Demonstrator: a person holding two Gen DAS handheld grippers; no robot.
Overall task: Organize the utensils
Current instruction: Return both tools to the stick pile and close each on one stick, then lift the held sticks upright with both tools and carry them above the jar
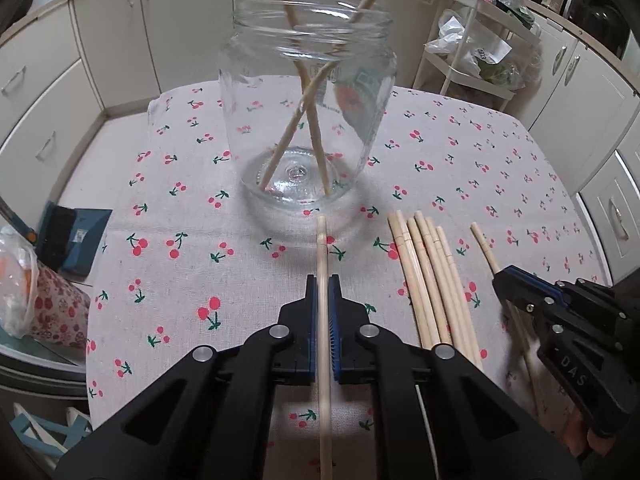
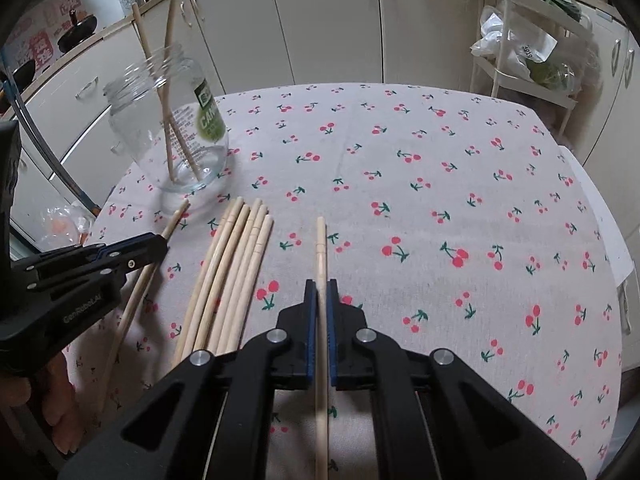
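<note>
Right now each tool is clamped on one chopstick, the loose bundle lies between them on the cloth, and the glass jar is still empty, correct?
Not quite: the glass jar is not empty. The left wrist view shows two chopsticks standing crossed inside it. The rest holds: the left tool and the right tool each clamp one chopstick, with the loose bundle between them on the cloth.

Jar (image 1: 308, 112) ahead; cloth (image 2: 440, 184) right prob. clear

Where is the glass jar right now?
The glass jar stands upright on the cherry tablecloth, straight ahead of the left gripper and far left in the right wrist view, just beyond the loose chopsticks.
</note>
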